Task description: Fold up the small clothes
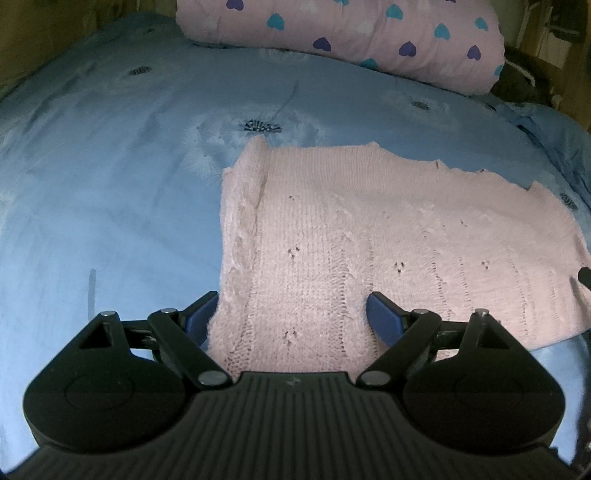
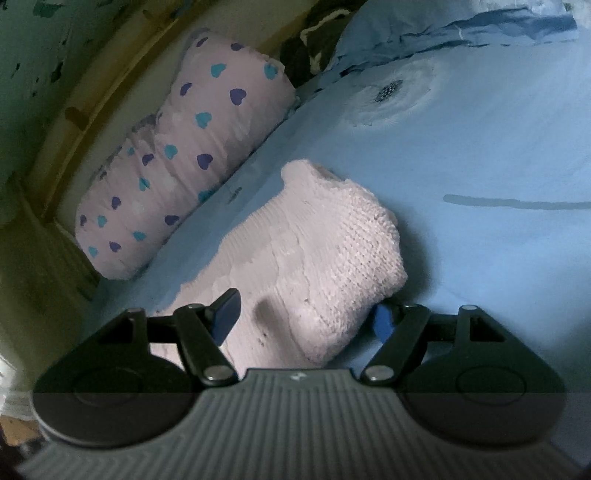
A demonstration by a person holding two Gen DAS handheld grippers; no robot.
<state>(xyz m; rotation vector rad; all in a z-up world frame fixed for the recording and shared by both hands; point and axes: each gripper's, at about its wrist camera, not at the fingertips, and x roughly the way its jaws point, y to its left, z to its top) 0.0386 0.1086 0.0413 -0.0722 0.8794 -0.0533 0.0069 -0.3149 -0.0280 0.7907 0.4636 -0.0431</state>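
A pale pink knitted garment (image 1: 351,236) lies on the blue bedsheet (image 1: 110,166), its left strip folded over. My left gripper (image 1: 291,314) is open, its blue-padded fingers (image 1: 384,317) straddling the garment's near edge, with the knit running between them. In the right wrist view the same garment (image 2: 325,258) is bunched into a raised fold. My right gripper (image 2: 306,317) is open around that fold, one finger (image 2: 227,314) resting on the knit and the other low beside it on the sheet.
A pink pillow with blue and purple hearts (image 1: 351,37) lies along the far side of the bed; it also shows in the right wrist view (image 2: 177,155). Crumpled blue bedding (image 2: 461,26) and a dark item sit by the pillow's end. A wooden frame borders the bed.
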